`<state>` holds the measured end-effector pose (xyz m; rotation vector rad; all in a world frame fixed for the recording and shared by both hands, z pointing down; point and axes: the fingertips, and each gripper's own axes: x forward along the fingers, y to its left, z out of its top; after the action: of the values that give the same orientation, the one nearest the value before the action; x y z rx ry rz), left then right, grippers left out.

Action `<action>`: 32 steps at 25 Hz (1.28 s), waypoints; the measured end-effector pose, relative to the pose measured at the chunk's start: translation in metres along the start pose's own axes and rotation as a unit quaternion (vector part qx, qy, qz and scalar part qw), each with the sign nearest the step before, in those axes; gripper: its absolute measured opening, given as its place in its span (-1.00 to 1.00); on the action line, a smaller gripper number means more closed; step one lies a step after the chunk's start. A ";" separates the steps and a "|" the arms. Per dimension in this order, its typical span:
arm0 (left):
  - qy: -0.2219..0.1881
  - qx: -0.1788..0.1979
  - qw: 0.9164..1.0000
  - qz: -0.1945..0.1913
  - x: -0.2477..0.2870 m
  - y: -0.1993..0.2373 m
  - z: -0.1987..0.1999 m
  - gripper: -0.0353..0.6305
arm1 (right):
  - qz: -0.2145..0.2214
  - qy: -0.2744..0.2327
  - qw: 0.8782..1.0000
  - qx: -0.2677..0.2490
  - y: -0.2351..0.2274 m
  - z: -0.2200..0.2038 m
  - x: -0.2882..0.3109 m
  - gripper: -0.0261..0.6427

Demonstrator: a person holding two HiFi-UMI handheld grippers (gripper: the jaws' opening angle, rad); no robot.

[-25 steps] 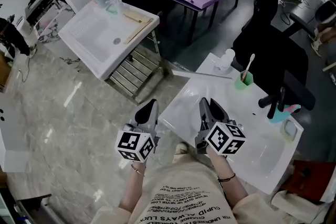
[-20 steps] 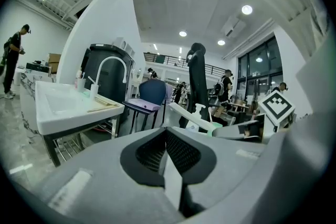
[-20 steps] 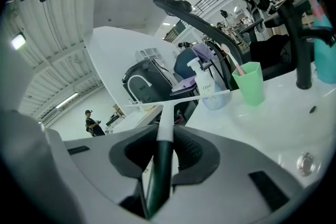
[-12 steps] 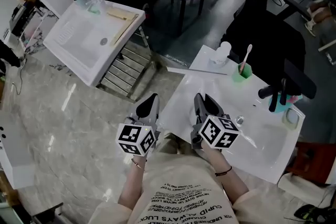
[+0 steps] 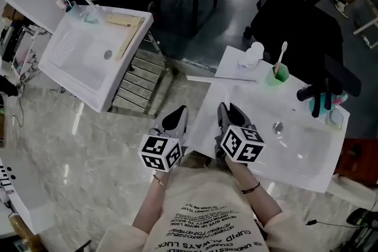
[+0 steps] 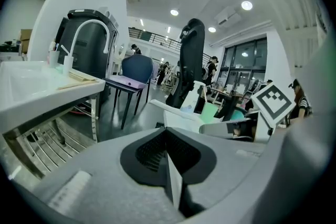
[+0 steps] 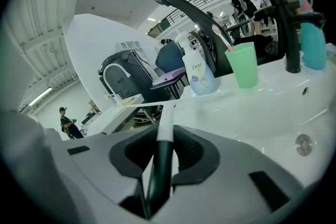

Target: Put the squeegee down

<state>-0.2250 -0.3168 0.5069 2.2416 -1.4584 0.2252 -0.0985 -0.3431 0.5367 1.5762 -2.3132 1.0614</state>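
Both grippers have dipped toward the near sink (image 5: 307,153). The right gripper (image 5: 225,108) has its fingers clamped on the one squeegee (image 7: 166,120) by its handle, with the blade held over the sink's edge. The left gripper (image 5: 177,115) has its fingers pressed together, empty. There is a second sink (image 5: 77,62), one green cup (image 5: 279,74), one toothbrush (image 5: 280,59) and one bottle (image 7: 199,73) reading "Dove".

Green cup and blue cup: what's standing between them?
The black tap stands between the green cup and the blue cup; the right gripper view shows it clearly.
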 end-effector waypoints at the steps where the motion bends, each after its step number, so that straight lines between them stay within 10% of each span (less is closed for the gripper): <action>1: 0.003 0.000 1.000 -0.004 0.002 0.001 -0.001 -0.82 | -0.005 0.002 1.000 -0.001 0.000 -0.002 0.002 -0.64; 32: 0.042 0.022 0.997 -0.063 0.022 0.003 -0.020 -0.82 | -0.072 0.054 0.996 -0.019 -0.003 -0.032 0.018 -0.63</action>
<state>-0.2160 -0.3262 0.5337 2.3192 -1.2768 0.3093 -0.1125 -0.3371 0.5707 1.6025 -2.1027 1.0363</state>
